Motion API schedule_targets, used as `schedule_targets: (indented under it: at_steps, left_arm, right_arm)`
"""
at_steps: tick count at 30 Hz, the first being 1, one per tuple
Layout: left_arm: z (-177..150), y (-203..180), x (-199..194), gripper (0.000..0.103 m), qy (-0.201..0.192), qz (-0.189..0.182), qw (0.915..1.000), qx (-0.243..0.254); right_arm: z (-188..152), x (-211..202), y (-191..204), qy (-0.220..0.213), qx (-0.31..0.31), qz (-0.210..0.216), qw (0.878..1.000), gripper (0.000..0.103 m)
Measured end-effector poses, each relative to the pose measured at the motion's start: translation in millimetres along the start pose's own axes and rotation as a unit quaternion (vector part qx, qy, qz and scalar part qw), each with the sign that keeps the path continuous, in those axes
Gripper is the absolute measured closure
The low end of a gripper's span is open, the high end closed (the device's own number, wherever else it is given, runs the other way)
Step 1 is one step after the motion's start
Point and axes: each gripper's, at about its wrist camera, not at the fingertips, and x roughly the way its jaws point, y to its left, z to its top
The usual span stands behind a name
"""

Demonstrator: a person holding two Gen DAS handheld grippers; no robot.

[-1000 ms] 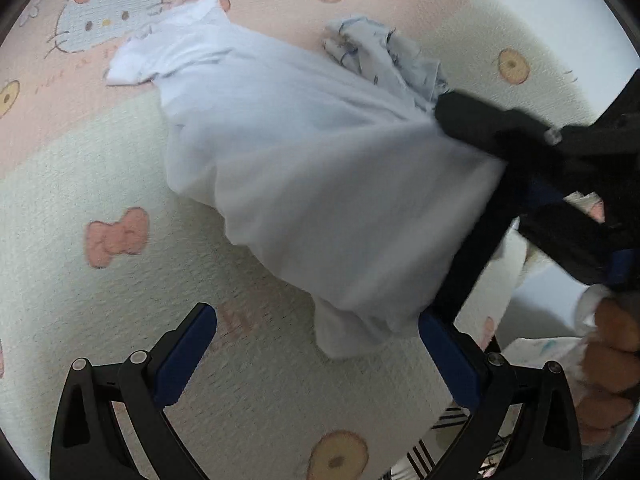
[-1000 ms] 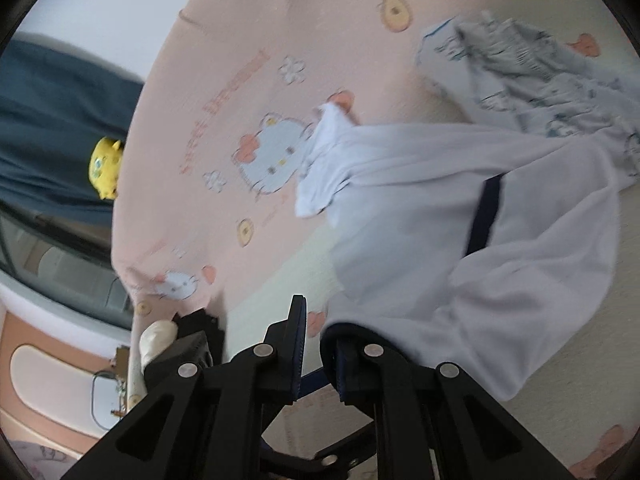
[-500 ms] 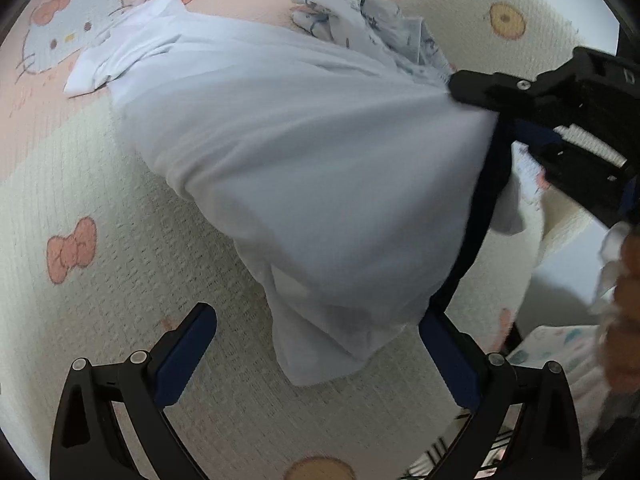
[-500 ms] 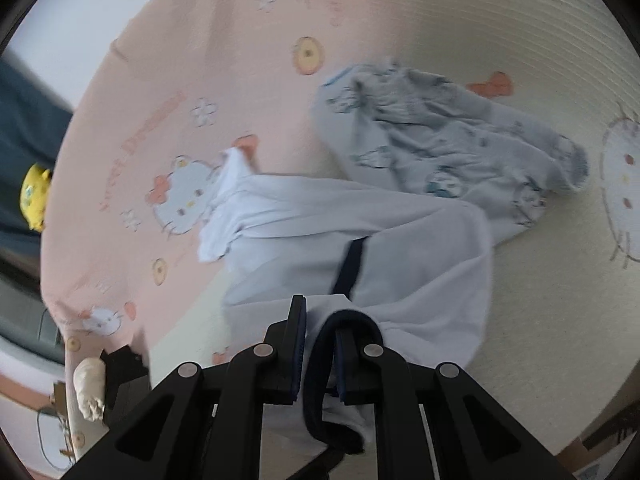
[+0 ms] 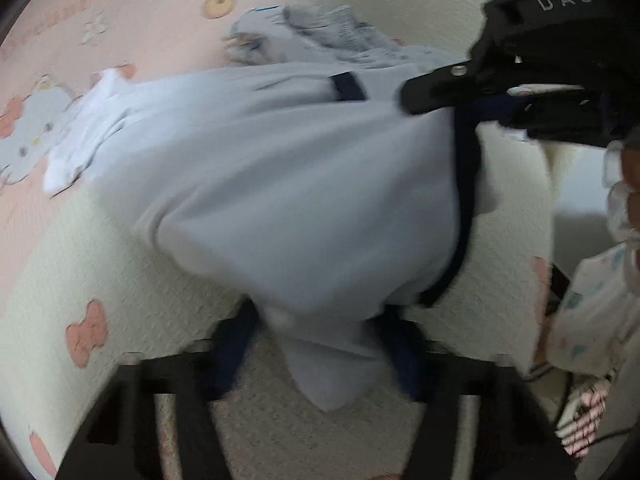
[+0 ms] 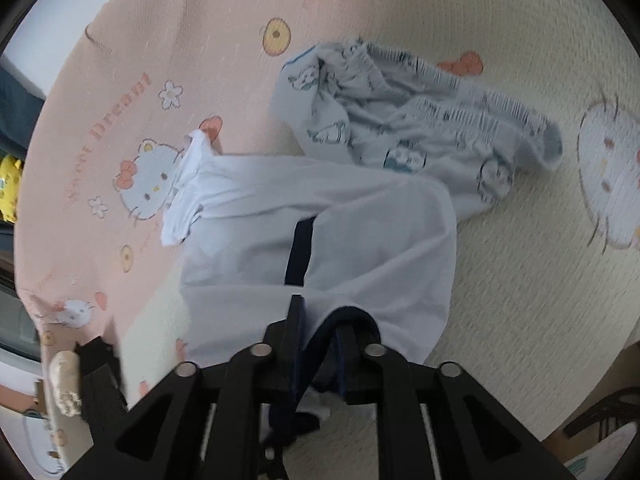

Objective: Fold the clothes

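A white garment (image 5: 300, 184) with navy trim (image 5: 466, 200) lies bunched on the cartoon-cat mat (image 5: 80, 240). My left gripper (image 5: 316, 344) is closing on its lower fold, with the fingers touching the cloth on both sides. In the right wrist view the same white garment (image 6: 360, 232) spreads ahead of my right gripper (image 6: 320, 344). Its jaws are opening, and the navy collar (image 6: 352, 316) loops loosely between them. From the left wrist view the right gripper (image 5: 440, 96) sits at the garment's upper right edge. The picture is blurred.
A grey printed garment (image 6: 420, 120) lies crumpled just beyond the white one. The pink and cream mat (image 6: 540, 280) runs on to the right. A person's hand (image 5: 632, 184) and patterned cloth (image 5: 592, 312) are at the right edge.
The left jaws have come in from wide open onto the white fold. The right jaws have spread apart around the navy collar. Both views have shifted across the mat.
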Motion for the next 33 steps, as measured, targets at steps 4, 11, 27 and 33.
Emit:
schedule_targets:
  at_steps: [4, 11, 27, 33]
  left_arm:
    - [7, 1, 0, 0.07, 0.004, -0.021, 0.9997, -0.012]
    - [23, 14, 0, 0.076, 0.017, -0.045, 0.9976, -0.049]
    - [-23, 58, -15, 0.076, 0.024, -0.073, 0.9885, -0.13]
    - [-36, 69, -26, 0.076, 0.028, -0.078, 0.989, -0.123]
  right_arm:
    - [-30, -13, -16, 0.007, 0.049, 0.049, 0.998, 0.045]
    - [-62, 1, -24, 0.046, 0.064, 0.065, 0.995, 0.044]
    - [-80, 33, 25, 0.046, -0.027, 0.056, 0.997, 0.034]
    - [-83, 56, 12, 0.036, -0.008, 0.057, 0.998, 0.05]
